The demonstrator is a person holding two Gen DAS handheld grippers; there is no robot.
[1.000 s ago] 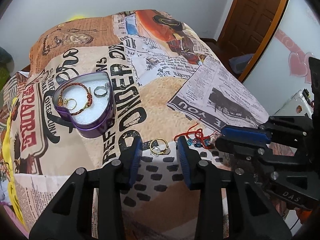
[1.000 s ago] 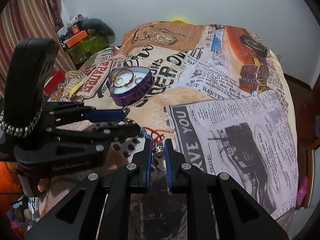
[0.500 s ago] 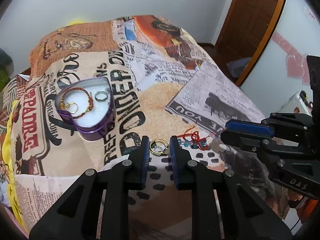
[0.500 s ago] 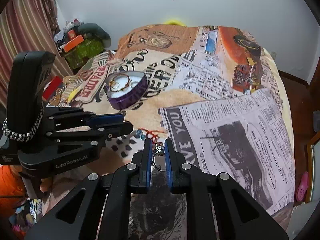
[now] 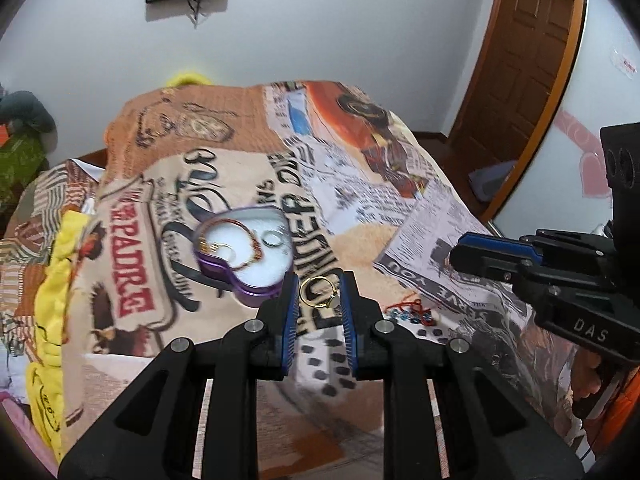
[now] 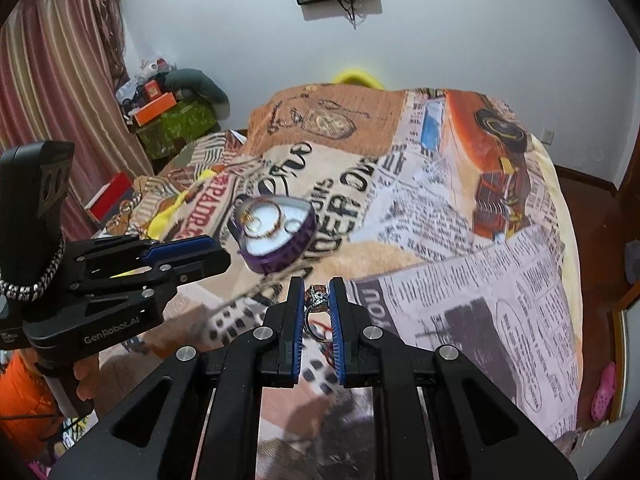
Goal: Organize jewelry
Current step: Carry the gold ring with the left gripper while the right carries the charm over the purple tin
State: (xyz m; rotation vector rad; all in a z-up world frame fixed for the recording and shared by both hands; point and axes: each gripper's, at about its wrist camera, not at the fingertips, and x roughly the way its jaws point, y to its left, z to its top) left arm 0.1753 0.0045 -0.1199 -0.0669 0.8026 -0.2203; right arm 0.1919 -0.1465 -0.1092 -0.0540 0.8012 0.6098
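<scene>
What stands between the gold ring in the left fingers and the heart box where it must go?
Nothing visible. The gold ring is clamped in the left gripper above the blanket, and the open heart box lies just beyond, up and left, with only bare blanket between.

Heart tin [image 5: 256,256] on bedspread [image 5: 424,240], bracelet [image 5: 228,240] inside

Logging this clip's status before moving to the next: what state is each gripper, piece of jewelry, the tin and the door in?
Left gripper: shut on the gold ring, lifted off the bed.
Right gripper: shut on the silver stone ring, lifted.
Heart-shaped purple tin: open, lidless, holding a bracelet and small rings.
Red string bracelet: lying loose on the bedspread.
Wooden door: closed.
</scene>
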